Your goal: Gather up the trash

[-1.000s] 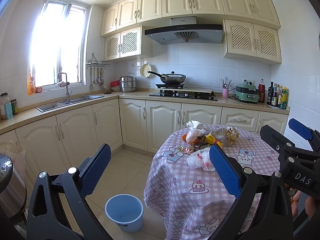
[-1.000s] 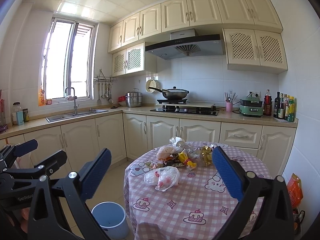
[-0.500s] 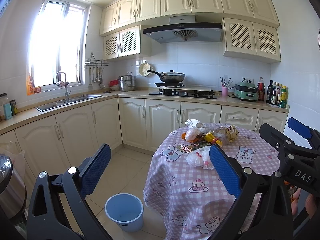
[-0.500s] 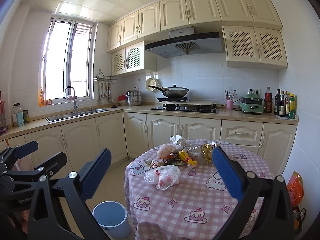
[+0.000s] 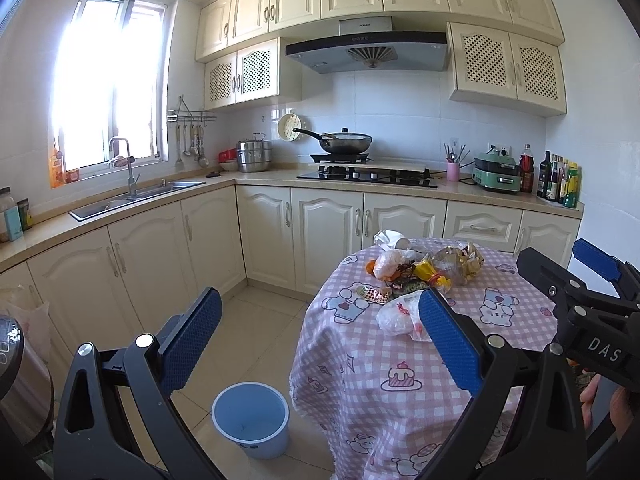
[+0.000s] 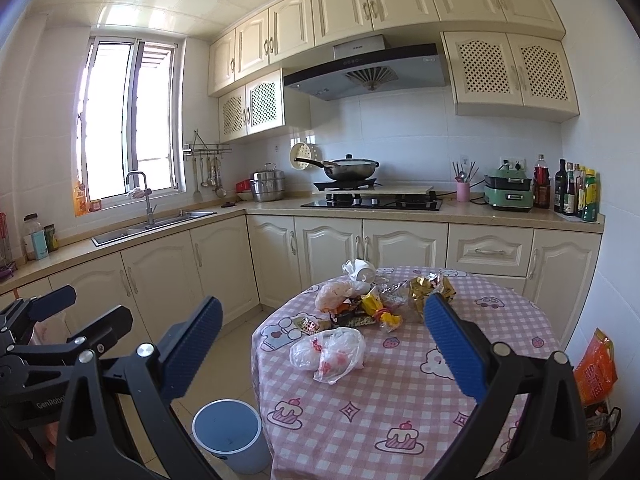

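A heap of trash lies on the round table (image 6: 400, 408) with its pink checked cloth: a crumpled clear plastic bag (image 6: 330, 354) nearest me, yellow and gold wrappers (image 6: 430, 290), a pinkish bag (image 6: 336, 292) and white paper (image 6: 358, 268). The same heap of wrappers (image 5: 424, 270) and plastic bag (image 5: 400, 314) show in the left wrist view. A light blue bin (image 6: 228, 434) (image 5: 252, 418) stands on the floor left of the table. My left gripper (image 5: 320, 340) and right gripper (image 6: 324, 346) are both open, empty, held back from the table.
Cream cabinets and a counter run along the left and back walls, with a sink (image 6: 156, 226), a hob and wok (image 6: 352, 168), and bottles (image 6: 576, 190). An orange bag (image 6: 596, 368) hangs at the right. A steel appliance (image 5: 20, 376) stands at the left.
Both views have drifted slightly closer to the table. Both grippers stay open and empty.
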